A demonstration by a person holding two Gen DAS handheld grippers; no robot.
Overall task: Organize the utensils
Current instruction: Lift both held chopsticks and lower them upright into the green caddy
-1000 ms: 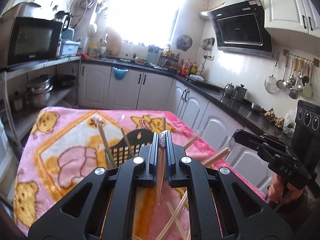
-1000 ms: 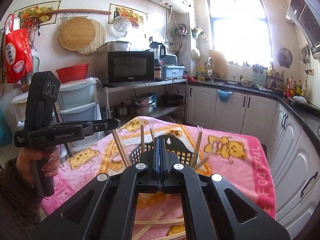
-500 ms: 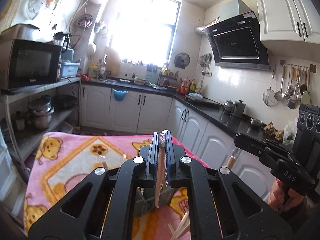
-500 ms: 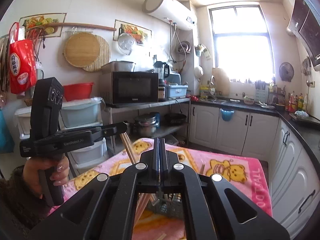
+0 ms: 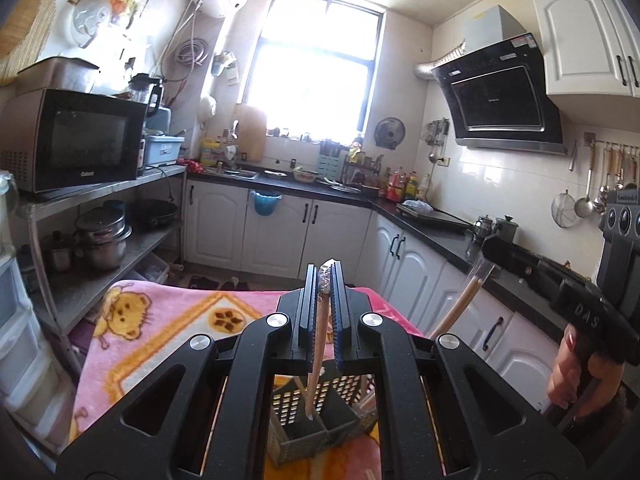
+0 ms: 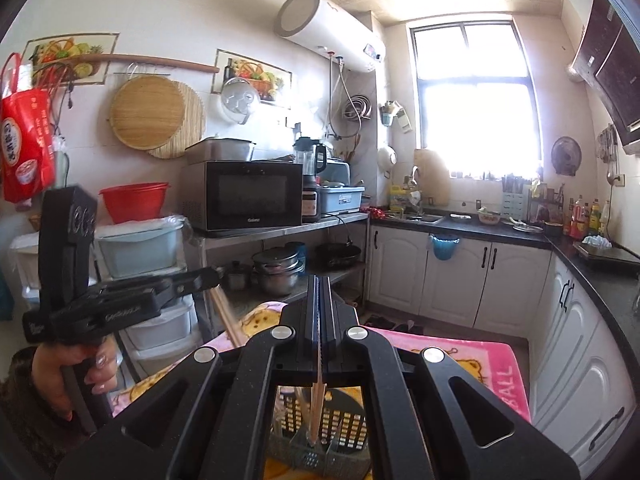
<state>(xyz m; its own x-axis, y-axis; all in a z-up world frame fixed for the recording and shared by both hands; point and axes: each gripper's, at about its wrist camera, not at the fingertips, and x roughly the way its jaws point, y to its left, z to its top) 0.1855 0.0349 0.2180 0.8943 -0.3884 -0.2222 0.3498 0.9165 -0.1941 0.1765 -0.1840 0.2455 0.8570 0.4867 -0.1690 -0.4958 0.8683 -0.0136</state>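
Note:
My left gripper [image 5: 325, 270] is shut on a plastic-wrapped chopstick pair [image 5: 316, 360]. The pair hangs down with its lower end over a compartment of the dark grey perforated utensil basket [image 5: 296, 436]. At the right edge of this view my right gripper [image 5: 486, 250] is shut on another wrapped chopstick pair [image 5: 460, 304]. In the right wrist view the right gripper [image 6: 320, 280] is shut, and its chopsticks [image 6: 317, 400] hang over the basket [image 6: 344, 428]. The left gripper [image 6: 214, 274] shows at the left, held by a hand, its chopsticks [image 6: 228, 316] slanting down.
The basket stands on a table covered by a pink bear-print blanket [image 5: 168, 320]. A metal rack [image 5: 100, 188] with a microwave and pots stands to the left of the table. White cabinets under a black counter [image 5: 432, 224] run along the back and right.
Both grippers have risen with their chopsticks still gripped. The basket has dropped lower in both views, and the chopstick ends now hang above its compartments.

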